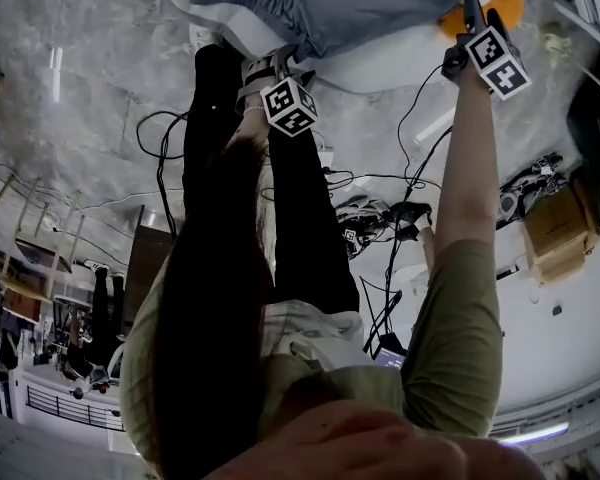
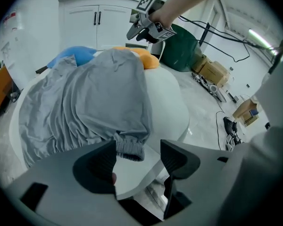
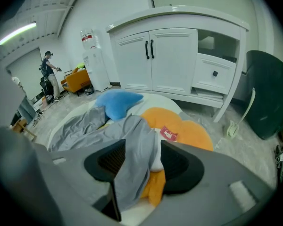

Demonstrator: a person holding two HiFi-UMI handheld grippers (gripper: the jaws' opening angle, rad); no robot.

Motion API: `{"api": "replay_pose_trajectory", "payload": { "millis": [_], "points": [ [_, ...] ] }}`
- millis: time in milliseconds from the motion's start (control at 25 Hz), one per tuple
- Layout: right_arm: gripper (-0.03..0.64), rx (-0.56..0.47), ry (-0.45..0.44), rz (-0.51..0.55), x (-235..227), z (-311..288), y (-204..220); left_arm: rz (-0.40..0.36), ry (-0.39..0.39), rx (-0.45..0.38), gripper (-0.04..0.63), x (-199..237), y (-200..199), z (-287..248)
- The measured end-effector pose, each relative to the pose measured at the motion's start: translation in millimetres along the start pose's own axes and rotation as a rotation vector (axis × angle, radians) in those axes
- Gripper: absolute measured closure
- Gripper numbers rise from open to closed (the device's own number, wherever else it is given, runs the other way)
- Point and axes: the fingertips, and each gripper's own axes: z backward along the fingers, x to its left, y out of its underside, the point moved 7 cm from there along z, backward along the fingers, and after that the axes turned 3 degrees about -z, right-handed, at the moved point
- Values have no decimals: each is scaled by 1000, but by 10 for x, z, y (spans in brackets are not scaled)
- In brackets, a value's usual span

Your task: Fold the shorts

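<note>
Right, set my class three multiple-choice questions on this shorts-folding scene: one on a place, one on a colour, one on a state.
1. Where do the grey shorts lie?
A) on the floor
B) on the white round table
C) on a chair

2. What colour is the cushion beside the orange cushion?
A) blue
B) black
C) pink

3. How do the jaws of the left tool stand?
A) shut together, empty
B) shut on the shorts
C) apart, clamping nothing

Key:
1 B, the shorts spread over the tabletop.
2 A, the blue cushion lies right by the orange one.
3 C, a clear gap shows between the pads, with the cuff only at their tips.
</note>
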Motion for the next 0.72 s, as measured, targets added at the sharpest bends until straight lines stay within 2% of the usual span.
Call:
{"api": "replay_pose_trajectory", "payload": {
  "millis": [120, 320, 360, 400, 480, 520, 720],
  "points": [
    [393, 2, 0, -18, -27, -96, 11, -19, -1, 10, 298, 7, -5, -150],
    [393, 35, 19, -21, -103, -225, -35, -38, -6, 75, 299, 39, 25, -338],
    [393, 47, 21, -17, -116, -247, -42, -41, -15, 78, 316, 58, 32, -349],
    [393, 59, 22, -10, -122, -266, -46, -38, -31, 77, 363, 93, 39, -342],
    [393, 87, 19, 12, -116, -296, -31, -11, -65, 56, 498, 190, 51, -269],
    [393, 104, 16, 25, -110, -310, -11, 9, -73, 40, 533, 234, 58, -211],
    [393, 174, 33, 51, -145, -379, 49, 105, -82, -50, 560, 393, 59, 53]
  ]
}}
